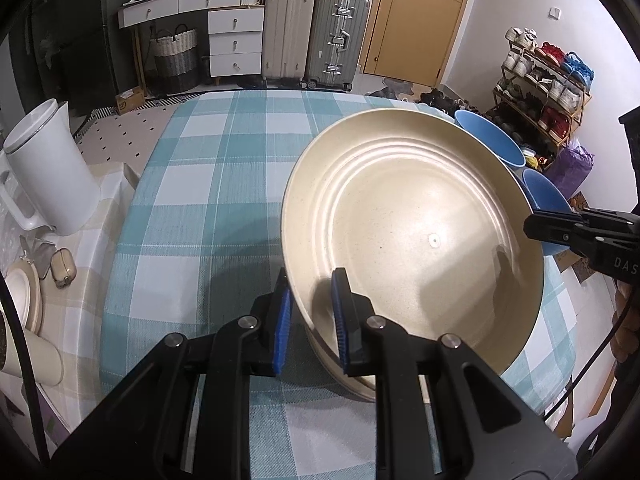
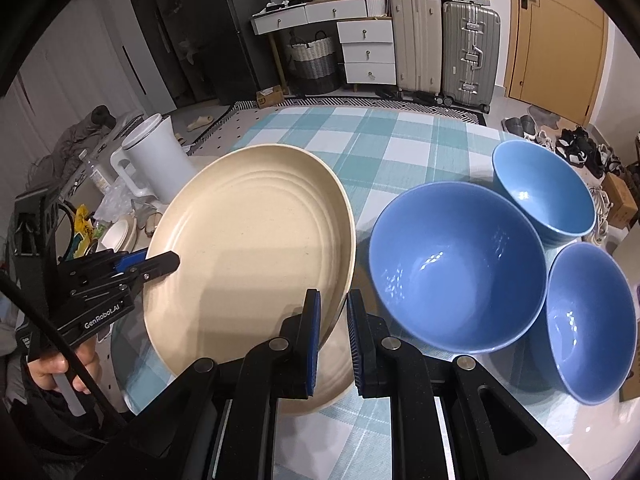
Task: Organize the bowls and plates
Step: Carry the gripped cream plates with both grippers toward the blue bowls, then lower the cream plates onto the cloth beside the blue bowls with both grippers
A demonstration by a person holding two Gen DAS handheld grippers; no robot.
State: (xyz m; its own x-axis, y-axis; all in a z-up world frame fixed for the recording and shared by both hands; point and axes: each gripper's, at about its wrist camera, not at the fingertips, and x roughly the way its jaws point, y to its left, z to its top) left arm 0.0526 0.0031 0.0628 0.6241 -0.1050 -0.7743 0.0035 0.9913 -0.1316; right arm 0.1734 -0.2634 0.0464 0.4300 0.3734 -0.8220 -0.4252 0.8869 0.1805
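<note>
A worktop (image 1: 224,168) under a teal-and-white checked cloth fills the middle. At twelve o'clock, across a pale floor, stands a white desk with drawers (image 1: 234,42), a woven basket (image 1: 176,58) beneath it, and beside it a beige suitcase (image 1: 288,34) and a silver suitcase (image 1: 338,42). A tan wooden door (image 1: 420,16) sits at one o'clock in a white wall; a loaded shoe rack (image 1: 544,88) stands at two o'clock. A white kettle (image 1: 50,172) rests at nine o'clock.

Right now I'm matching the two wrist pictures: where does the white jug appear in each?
Left wrist view: the white jug stands at the far left edge, beside the checked tablecloth.
Right wrist view: the white jug is upper left, just behind the cream plate.
Shared landmark: the silver suitcase against the back wall.
</note>
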